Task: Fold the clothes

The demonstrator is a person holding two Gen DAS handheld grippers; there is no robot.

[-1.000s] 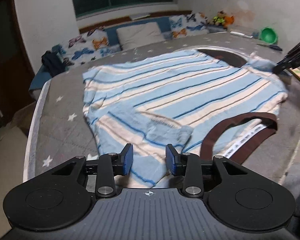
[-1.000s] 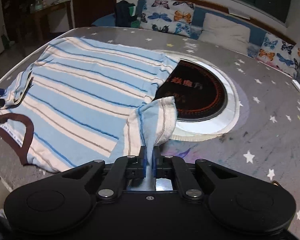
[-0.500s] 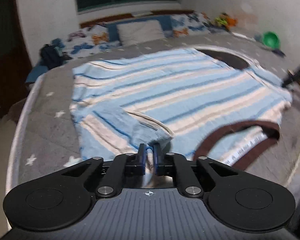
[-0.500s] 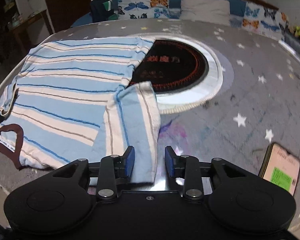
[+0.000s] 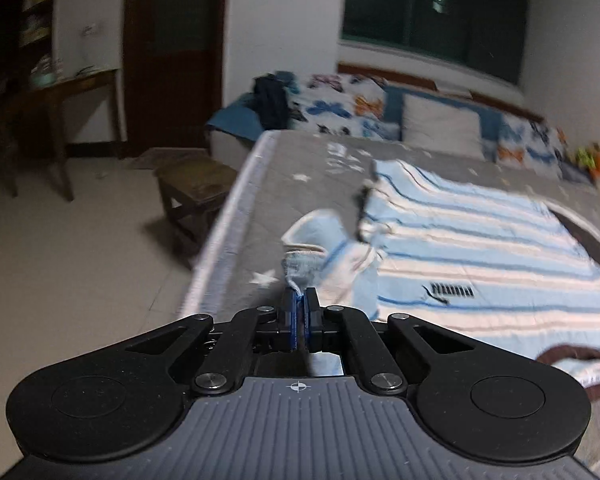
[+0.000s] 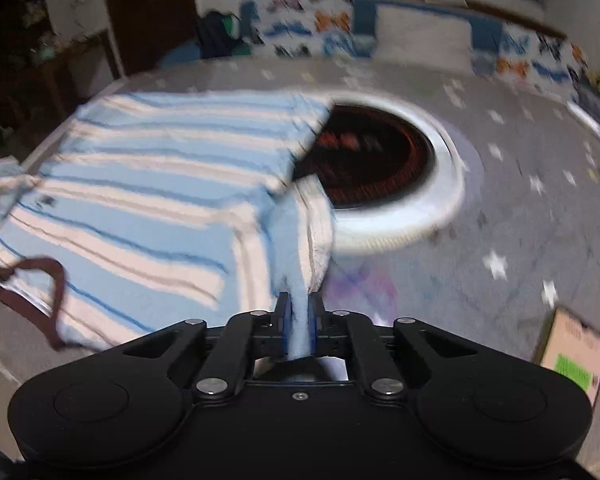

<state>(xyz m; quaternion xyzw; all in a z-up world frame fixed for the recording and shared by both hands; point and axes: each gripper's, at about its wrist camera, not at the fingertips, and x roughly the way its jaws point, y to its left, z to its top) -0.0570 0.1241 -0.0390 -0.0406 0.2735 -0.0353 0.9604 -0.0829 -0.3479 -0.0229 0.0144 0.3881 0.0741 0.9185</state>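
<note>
Two sleeves are pinched, one in each gripper. Left gripper [image 5: 299, 306] fingers clamp the left sleeve [image 5: 314, 242]; right gripper [image 6: 299, 312] fingers clamp the right sleeve [image 6: 302, 240]. The shirt [image 6: 152, 200] lies flat on the bed [image 6: 500, 208], its body toward 11 o'clock of the right fingers. A phone [image 6: 572, 354] sits at 3 o'clock.

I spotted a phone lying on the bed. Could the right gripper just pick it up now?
Probably not right away. The right gripper is shut on a sleeve of the striped T-shirt. The phone lies uncovered just to its right, so the path looks free once it lets go.
</note>
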